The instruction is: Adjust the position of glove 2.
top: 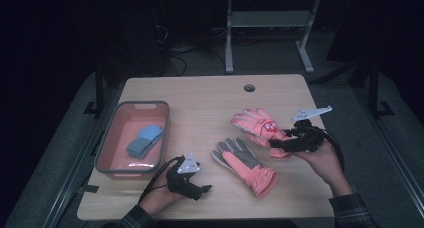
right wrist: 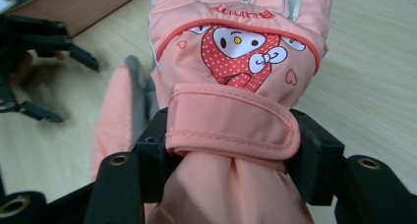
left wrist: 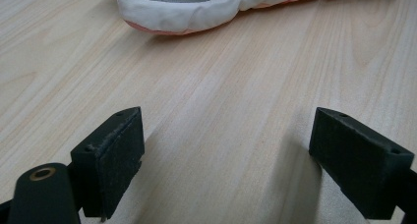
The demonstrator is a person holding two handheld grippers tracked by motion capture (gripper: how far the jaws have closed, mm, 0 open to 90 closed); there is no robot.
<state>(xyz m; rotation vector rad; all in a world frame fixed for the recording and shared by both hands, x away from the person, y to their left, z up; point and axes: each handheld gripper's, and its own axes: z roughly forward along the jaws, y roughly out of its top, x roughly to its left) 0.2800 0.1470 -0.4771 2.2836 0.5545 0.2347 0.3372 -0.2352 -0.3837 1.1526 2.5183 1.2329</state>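
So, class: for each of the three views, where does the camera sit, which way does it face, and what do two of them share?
High view: above the person's side, facing forward and down on the table; forearms, hands and both tongs show.
Left gripper view: on the left tongs, low over bare wood; open jaws, grey-palmed glove ahead.
Right gripper view: on the right tongs, jaws clamping the cartoon glove.
Shared: the high view also has both gloves.

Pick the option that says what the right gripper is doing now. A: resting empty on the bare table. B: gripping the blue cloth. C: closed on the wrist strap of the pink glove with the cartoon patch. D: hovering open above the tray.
C: in the right gripper view, the right gripper has its jaws pressed against both sides of the strap at the wrist of the pink glove, pinching the cuff.
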